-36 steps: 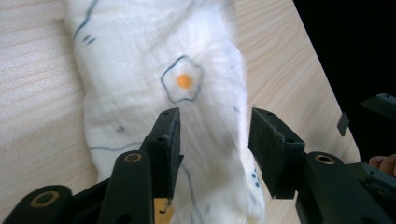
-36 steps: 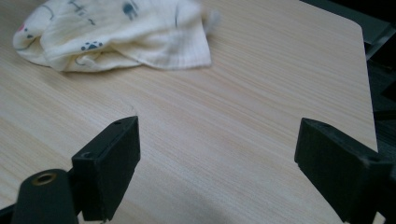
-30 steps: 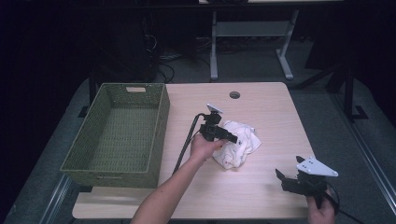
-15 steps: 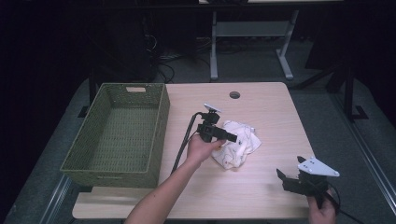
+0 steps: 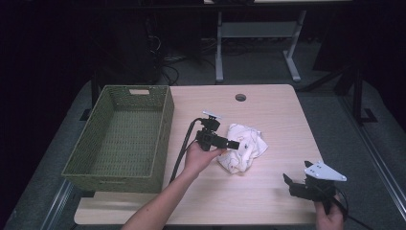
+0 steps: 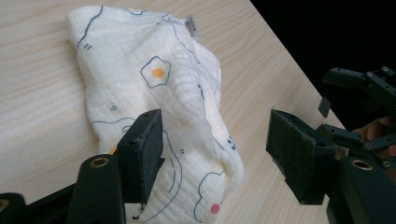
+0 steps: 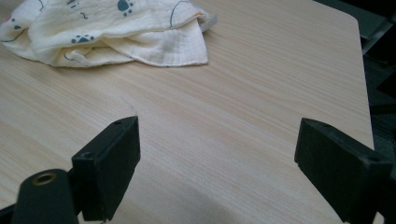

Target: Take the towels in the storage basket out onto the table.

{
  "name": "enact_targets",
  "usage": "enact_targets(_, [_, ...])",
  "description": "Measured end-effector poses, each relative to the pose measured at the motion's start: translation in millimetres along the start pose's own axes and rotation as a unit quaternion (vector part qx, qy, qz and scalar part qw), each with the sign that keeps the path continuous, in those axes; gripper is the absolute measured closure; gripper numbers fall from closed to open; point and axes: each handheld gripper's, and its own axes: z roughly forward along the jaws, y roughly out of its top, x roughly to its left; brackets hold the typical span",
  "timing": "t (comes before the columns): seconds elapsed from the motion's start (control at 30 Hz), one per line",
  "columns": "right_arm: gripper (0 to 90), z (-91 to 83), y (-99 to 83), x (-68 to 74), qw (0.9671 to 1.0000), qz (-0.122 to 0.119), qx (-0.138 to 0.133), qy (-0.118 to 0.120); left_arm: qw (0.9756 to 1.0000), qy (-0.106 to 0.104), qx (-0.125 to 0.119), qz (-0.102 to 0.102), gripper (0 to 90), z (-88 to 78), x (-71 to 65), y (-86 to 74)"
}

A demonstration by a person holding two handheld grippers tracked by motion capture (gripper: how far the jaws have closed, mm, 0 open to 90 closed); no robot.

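A crumpled white cloth (image 5: 244, 149) with small printed figures lies near the middle of the wooden table (image 5: 268, 110). My left gripper (image 5: 233, 143) hovers just over the cloth's left edge, open; in the left gripper view the cloth (image 6: 154, 88) lies beneath and between the jaws of the left gripper (image 6: 215, 154), apart from both pads. My right gripper (image 5: 287, 181) stands open near the table's front right, above bare wood. In the right gripper view the cloth (image 7: 107, 28) lies far ahead of the right gripper (image 7: 217, 163), at the upper left.
A green woven basket (image 5: 81, 165) stands along the table's left side with nothing inside. A round cable hole (image 5: 240, 97) sits near the far edge. Desk legs (image 5: 292, 62) and cables stand on the floor behind. The left gripper's cable (image 5: 179, 153) trails beside the basket.
My left gripper has eased slightly forward and lower over the cloth's left edge. The right gripper has stayed put.
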Motion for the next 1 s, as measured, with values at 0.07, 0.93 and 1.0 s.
enact_targets(0.07, [13.9, 0.1, 0.2, 0.9, 1.0, 0.002, 0.001, 0.0, 1.0, 0.0, -0.007, 0.002, 34.7, -2.3, -0.4, -2.1])
enact_targets(0.93, [13.9, 2.0, -2.5, 2.7, 0.9999, -0.001, 0.011, -0.002, 0.9983, 0.013, -0.013, 0.055, 24.5, -17.7, -12.7, -37.4])
enact_targets(1.0, [13.9, 2.0, -2.8, 2.3, 0.9999, -0.002, 0.01, -0.003, 0.9982, 0.014, -0.013, 0.058, 24.1, -18.3, -13.1, -40.0])
